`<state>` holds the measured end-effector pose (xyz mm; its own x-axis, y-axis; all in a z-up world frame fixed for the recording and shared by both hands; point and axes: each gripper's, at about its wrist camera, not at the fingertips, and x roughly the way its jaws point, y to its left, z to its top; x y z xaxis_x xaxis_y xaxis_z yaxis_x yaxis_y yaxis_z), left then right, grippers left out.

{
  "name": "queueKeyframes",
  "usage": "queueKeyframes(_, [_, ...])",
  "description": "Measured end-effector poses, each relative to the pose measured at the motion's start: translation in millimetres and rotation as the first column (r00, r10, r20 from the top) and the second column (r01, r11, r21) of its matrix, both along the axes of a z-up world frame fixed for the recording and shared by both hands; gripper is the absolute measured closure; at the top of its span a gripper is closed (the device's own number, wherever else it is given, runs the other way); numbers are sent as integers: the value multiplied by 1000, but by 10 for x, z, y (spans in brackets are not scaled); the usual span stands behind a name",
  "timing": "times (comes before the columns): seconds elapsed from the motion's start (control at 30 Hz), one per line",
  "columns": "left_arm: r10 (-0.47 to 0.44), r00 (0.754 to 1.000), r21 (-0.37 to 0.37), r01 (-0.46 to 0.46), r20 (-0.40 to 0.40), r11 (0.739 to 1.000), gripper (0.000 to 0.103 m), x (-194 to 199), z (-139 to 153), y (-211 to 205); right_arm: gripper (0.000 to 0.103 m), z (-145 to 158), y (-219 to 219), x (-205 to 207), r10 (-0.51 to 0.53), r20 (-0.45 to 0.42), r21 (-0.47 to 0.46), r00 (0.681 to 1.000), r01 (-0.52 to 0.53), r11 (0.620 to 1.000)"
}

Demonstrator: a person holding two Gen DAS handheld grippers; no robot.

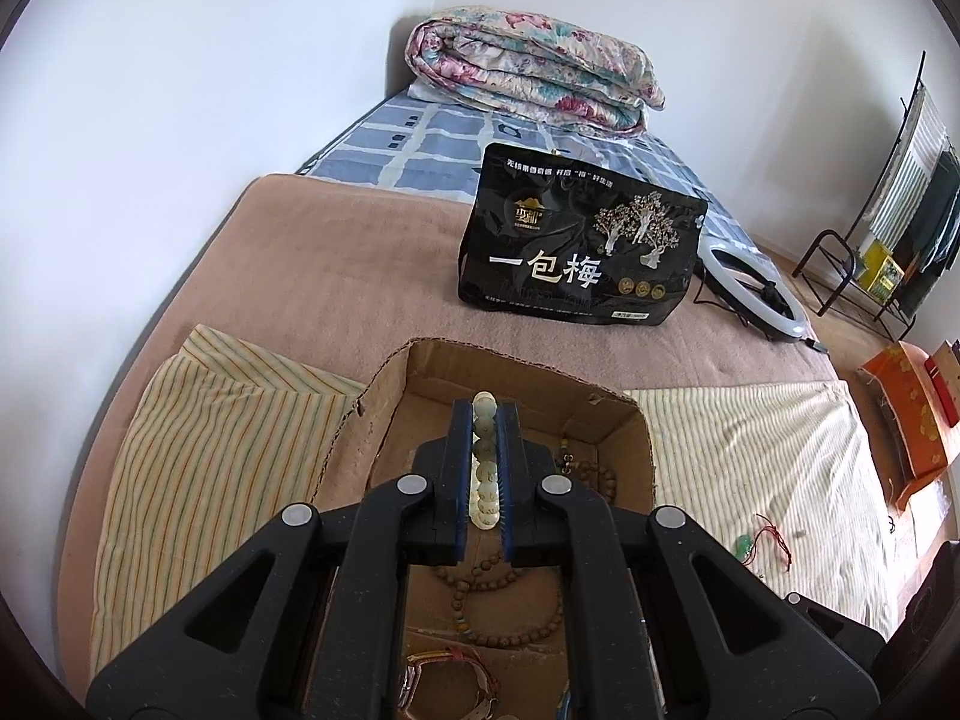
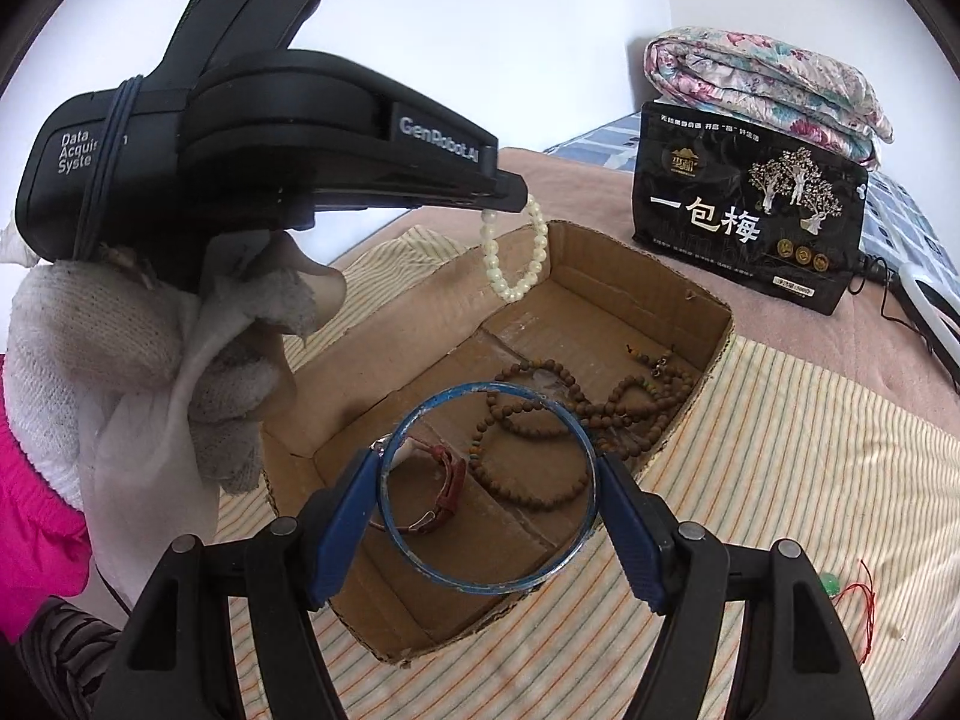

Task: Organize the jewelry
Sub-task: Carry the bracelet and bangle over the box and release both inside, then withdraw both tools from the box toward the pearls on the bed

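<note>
White walls enclose a bed point(image 1: 336, 276) covered by a tan blanket, with an open brown cardboard box point(image 2: 636, 276) lying on striped cloth. Over the box, the left gripper point(image 1: 485, 414) is pressed together on a pale cream bead bracelet point(image 2: 516, 252), whose loop dangles free below the tips in the right wrist view. The right gripper point(image 2: 489, 483) is spread wide, its blue pads pinching a thin blue bangle point(image 2: 420, 564) above the box's near end. Inside the box lie brown wooden bead strands point(image 2: 540, 408) and a red-strapped wristwatch point(image 2: 447, 483), partly hidden behind the bangle. A white-gloved hand point(image 2: 120, 348) holds the left gripper. Behind stands a black snack bag point(image 1: 576, 240).
</note>
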<state>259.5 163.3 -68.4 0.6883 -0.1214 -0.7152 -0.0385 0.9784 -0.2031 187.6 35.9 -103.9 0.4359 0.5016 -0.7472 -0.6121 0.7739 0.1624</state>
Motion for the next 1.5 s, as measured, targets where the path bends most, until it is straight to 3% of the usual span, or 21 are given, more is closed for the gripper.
queueKeyframes(0.1, [-2, 1000, -8, 2, 0, 1000, 98, 8, 3, -2, 25, -6, -4, -2, -7, 1, -3, 1000, 7, 1000])
queueKeyframes(0.17, [-3, 1000, -10, 3, -1, 1000, 94, 9, 15, -3, 14, 12, -25, -12, -21, 7, -1, 1000, 21, 1000])
queueKeyframes(0.2, [0, 1000, -8, 0, -4, 1000, 88, 12, 18, -5, 14, 27, -38, -18, -26, 11, 2, 1000, 26, 1000])
queueKeyframes(0.23, [2, 1000, -10, -2, -4, 1000, 72, 10, 23, -3, 14, 40, -53, -17, -29, 11, 8, 1000, 29, 1000])
queueKeyframes(0.27, [5, 1000, -15, -5, 0, 1000, 67, 3, 29, 3, 14, 50, -67, -15, -30, 7, 15, 1000, 30, 999])
queueKeyframes(0.9, [11, 999, -11, -10, 46, 1000, 67, -210, 250, -140, 14, 263, -465, -298, -81, 45, 17, 996, 80, 997])
queueKeyframes(1.13, [-44, 996, -15, 45, 73, 999, 67, -359, 362, -430, 14, 350, -849, -466, -135, 60, 22, 989, 134, 991])
queueKeyframes(1.27, [-101, 990, 35, 98, 97, 995, 67, -485, 440, -681, 14, 384, -1084, -563, -159, 73, 12, 985, 159, 987])
queueKeyframes(1.5, [-179, 980, 38, 176, 92, 984, 67, -584, 423, -1029, 14, 379, -1567, -745, -223, 97, -15, 970, 225, 974])
